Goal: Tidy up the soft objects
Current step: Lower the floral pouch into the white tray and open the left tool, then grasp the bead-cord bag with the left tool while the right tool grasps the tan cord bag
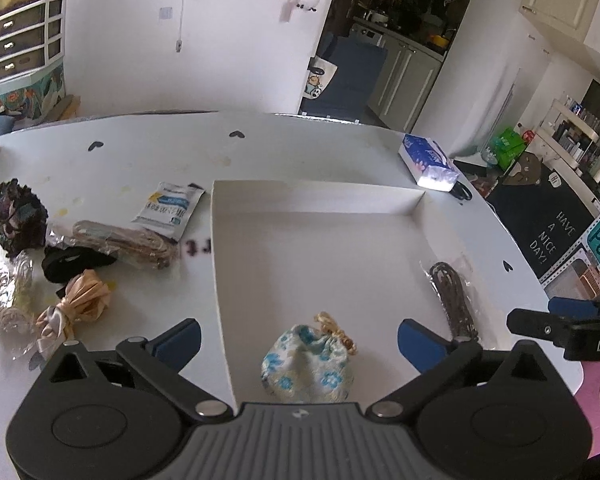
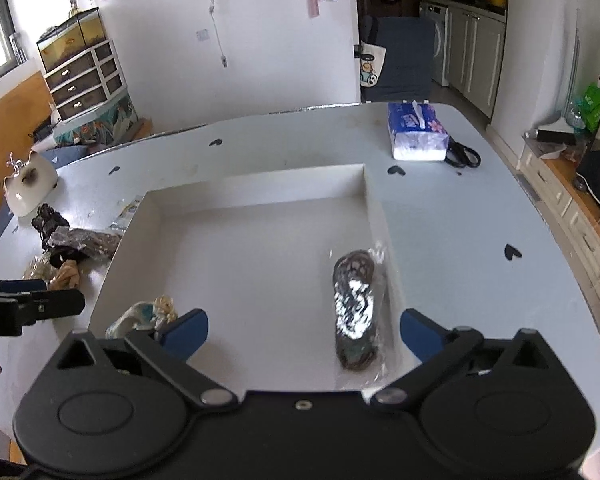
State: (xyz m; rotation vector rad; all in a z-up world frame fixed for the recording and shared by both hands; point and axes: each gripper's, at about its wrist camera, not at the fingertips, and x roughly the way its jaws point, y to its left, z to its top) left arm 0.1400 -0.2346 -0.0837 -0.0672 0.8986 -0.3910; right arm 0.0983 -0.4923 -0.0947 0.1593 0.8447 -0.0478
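A white tray [image 1: 312,190] sits on the pale table. A floral blue-and-cream drawstring pouch [image 1: 308,360] lies at the tray's near edge. My left gripper [image 1: 298,338] hangs open above it, pads well clear of it. A dark braided cord in a clear bag [image 2: 356,308] lies along the tray's right wall [image 2: 376,216]. Above that stands my right gripper [image 2: 302,330], open and holding nothing. Left of the tray lie a gold satin scrunchie [image 1: 80,300], a black band [image 1: 72,264], a bagged beige cord [image 1: 120,240] and a dark lace scrunchie [image 1: 18,216].
A blue tissue pack [image 2: 416,136] and black scissors [image 2: 464,156] sit at the table's far right. A printed sachet [image 1: 170,208] lies by the tray's far left corner. A white ceramic piece [image 2: 30,188] stands at the far left. The table edge curves close on the right.
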